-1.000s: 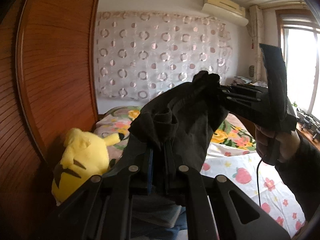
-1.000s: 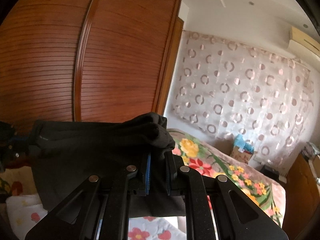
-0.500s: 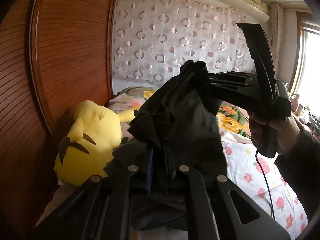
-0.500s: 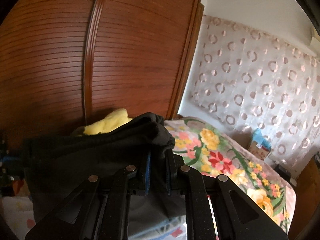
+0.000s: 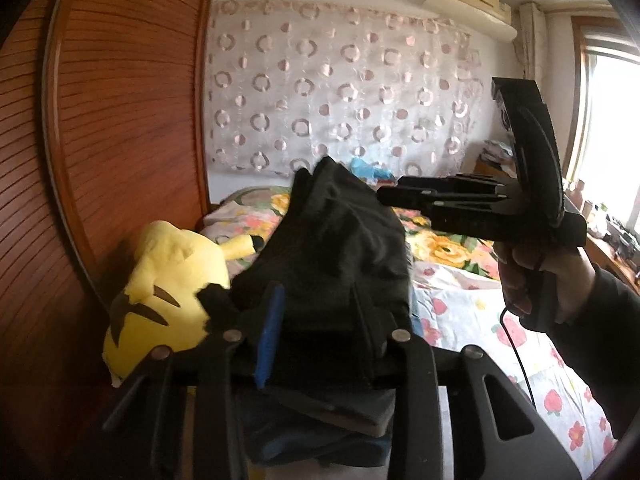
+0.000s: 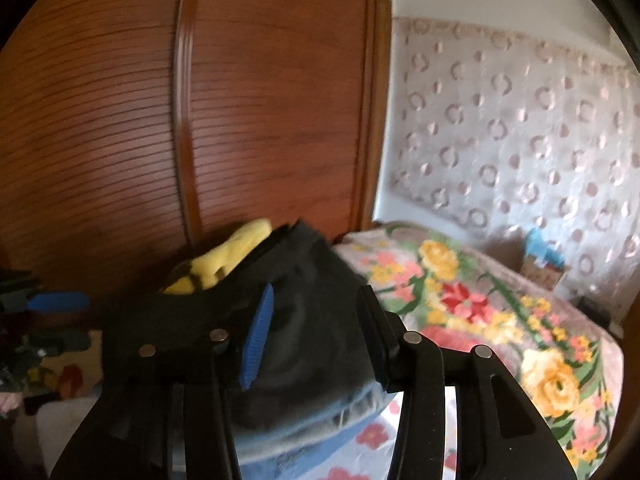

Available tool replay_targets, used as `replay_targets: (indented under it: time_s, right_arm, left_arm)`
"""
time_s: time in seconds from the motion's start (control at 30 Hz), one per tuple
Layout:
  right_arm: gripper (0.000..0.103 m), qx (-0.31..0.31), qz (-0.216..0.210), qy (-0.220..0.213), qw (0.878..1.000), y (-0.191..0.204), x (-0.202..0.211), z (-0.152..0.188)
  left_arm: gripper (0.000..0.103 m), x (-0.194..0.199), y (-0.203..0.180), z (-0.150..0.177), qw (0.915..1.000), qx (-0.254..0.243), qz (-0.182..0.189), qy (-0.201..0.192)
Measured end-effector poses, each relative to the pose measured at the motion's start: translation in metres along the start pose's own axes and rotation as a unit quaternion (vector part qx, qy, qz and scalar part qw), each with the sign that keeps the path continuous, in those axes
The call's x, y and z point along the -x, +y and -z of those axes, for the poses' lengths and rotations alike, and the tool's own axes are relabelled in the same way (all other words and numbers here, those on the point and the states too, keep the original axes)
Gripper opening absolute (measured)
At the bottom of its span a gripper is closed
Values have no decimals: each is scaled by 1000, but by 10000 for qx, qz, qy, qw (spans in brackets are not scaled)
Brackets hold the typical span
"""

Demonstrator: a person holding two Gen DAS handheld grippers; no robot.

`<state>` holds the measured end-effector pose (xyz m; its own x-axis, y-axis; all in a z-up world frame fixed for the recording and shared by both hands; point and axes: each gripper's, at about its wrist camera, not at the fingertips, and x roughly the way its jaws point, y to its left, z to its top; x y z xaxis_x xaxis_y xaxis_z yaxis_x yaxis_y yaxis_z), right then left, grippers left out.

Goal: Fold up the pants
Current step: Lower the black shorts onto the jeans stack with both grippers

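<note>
The black pants (image 5: 340,240) slump in a heap on a stack of folded clothes (image 5: 340,404) on the bed. My left gripper (image 5: 316,316) has its jaws opening, and the black cloth lies loose between the blue pad (image 5: 272,328) and the other finger. My right gripper (image 6: 316,328) is also opening, with the pants (image 6: 312,280) sagging between its fingers, no pad pressing. In the left wrist view the right gripper (image 5: 384,198) points level at the heap's far top edge, held by a person's hand (image 5: 532,280). The left gripper (image 6: 86,320) shows at the far left edge of the right wrist view.
A yellow plush toy (image 5: 168,280) lies left of the stack, against the brown slatted wardrobe (image 5: 100,120). The bed (image 5: 460,308) has a strawberry sheet and a flowery blanket (image 6: 480,300). A dotted curtain hangs behind; a window is at right.
Both grippers' jaws have parted from shut. The pants, held up taut between them before, have dropped and slumped onto the stack. Both grippers have sunk lower.
</note>
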<state>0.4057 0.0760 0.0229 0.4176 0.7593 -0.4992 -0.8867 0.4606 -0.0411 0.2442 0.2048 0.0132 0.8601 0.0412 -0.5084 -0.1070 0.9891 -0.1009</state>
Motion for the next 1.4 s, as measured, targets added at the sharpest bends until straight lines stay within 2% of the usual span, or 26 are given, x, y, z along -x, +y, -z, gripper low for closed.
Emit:
replay_targets:
  time_s: [0.07,0.3,0.43,0.63,0.93,1.1,1.4]
  right_arm:
    - [40,-28,-137,183,9997,-2,-6,8]
    - [39,-404,31,482,9980,-24,-32,24]
    - [39,-868,83,669,9939,-44,-52,27]
    - [39,-906,89,656,9937,-46,-59,29]
    - [39,-938,83,556,9940,-34,-33,28]
    - [39,-947,-21,413,9946,-22,-12,30]
    - [41,-894,48,364,9953,-3,18,41]
  left_arm:
    - [33,-8,-3,2,9999,-8,69,109]
    - [33,-37,0,24,9976,-96,11,684]
    - [33,-42,4,29,9975,-33,29,702]
    - [34,-42,0,32,9978,-76,38,662]
    - [35,-41,-5,33,9970,-280,-255,678]
    - [35,-40,-7,35,9964,-299,-431,669]
    - [36,-39,-6,36,9954,-257,-648,656]
